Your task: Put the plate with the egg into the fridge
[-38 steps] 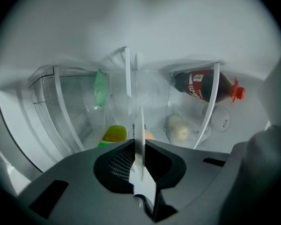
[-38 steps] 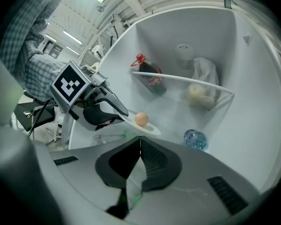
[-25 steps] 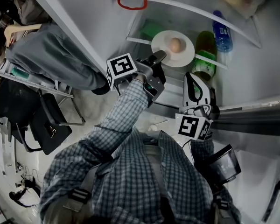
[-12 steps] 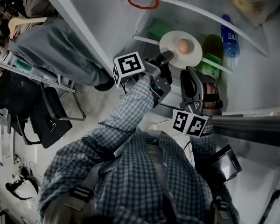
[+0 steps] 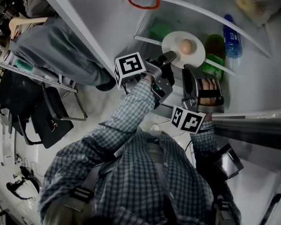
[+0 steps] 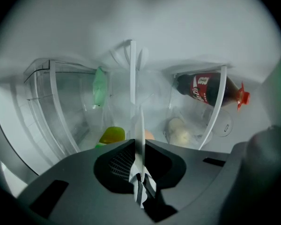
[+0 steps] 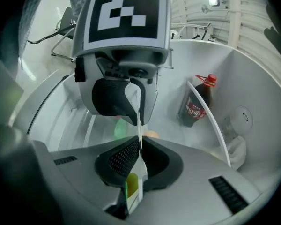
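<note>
White fridge interior [image 5: 253,78] fills the far right of the head view, its door open. 2 bottles stand on the shelf there: a green bottle [image 5: 214,55] and, farther right, a blue-capped bottle [image 5: 231,35]. A cola bottle [image 6: 207,90] lies tilted behind a clear rail.

The plate [image 5: 174,40] sits inside the fridge opening, just left of the green bottle, about level, with the egg [image 5: 186,46] at its middle. I cannot tell whether it rests on the shelf or hangs just above it.

Both tools hold it from the near side. The left gripper [image 5: 170,56] is clamped on the near-left rim, which runs edge-on between its jaws in the left gripper view. The right gripper [image 5: 193,68] is pinched on the near-right rim.

So the plate lies straight ahead, far of both grippers, each equally close. Setting it down probably needs a level descent, keeping clear of the green bottle.
</note>
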Available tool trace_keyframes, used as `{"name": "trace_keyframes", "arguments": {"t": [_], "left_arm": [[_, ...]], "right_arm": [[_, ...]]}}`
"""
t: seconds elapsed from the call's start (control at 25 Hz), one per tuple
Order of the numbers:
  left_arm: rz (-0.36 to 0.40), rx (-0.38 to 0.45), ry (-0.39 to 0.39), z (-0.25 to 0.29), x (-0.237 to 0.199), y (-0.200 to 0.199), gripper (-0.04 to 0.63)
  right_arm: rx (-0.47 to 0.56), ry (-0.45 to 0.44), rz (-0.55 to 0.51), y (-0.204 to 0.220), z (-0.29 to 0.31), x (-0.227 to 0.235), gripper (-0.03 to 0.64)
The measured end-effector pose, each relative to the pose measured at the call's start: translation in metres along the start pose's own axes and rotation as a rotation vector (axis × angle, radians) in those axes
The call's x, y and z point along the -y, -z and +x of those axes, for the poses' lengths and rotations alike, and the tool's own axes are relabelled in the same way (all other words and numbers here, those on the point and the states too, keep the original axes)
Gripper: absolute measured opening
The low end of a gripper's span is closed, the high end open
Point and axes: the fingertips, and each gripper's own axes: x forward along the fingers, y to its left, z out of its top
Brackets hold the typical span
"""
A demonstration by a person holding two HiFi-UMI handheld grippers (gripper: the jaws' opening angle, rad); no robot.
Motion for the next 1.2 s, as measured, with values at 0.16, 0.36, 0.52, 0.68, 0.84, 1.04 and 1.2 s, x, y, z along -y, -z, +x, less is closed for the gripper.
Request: {"name": "trace_keyframes", "arguments": {"t": [0.16, 0.36, 0.52, 0.68, 0.84, 1.04, 1.2], "left_arm": [[0.004, -0.001, 0.004, 0.0, 0.001, -0.001, 0.031], [0.008, -0.001, 0.042, 0.001, 0.004, 0.0, 0.032], [0.02, 0.009, 0.07, 0.002, 0.007, -0.001, 0.034], [0.013, 0.017, 0.143, 0.004, 0.015, 0.003, 0.052], [0.02, 0.013, 0.189, 0.006, 0.022, 0.004, 0.069], [0.045, -0.005, 0.209, 0.001, 0.024, 0.005, 0.086], [0.038, -0.056, 0.234, -0.007, 0.026, 0.019, 0.086]], "right_arm": [[-0.011, -0.005, -0.042, 0.0, 0.001, -0.002, 0.017], [-0.022, -0.009, -0.041, 0.001, 0.001, -0.001, 0.014], [-0.037, -0.003, -0.043, 0.002, 0.002, 0.0, 0.014], [-0.044, 0.011, -0.023, 0.006, 0.003, 0.003, 0.015], [-0.049, 0.018, -0.015, 0.008, 0.005, 0.007, 0.015], [-0.055, 0.014, -0.022, 0.008, 0.009, 0.006, 0.015], [-0.074, 0.004, -0.027, 0.009, 0.015, 0.004, 0.015]]}}
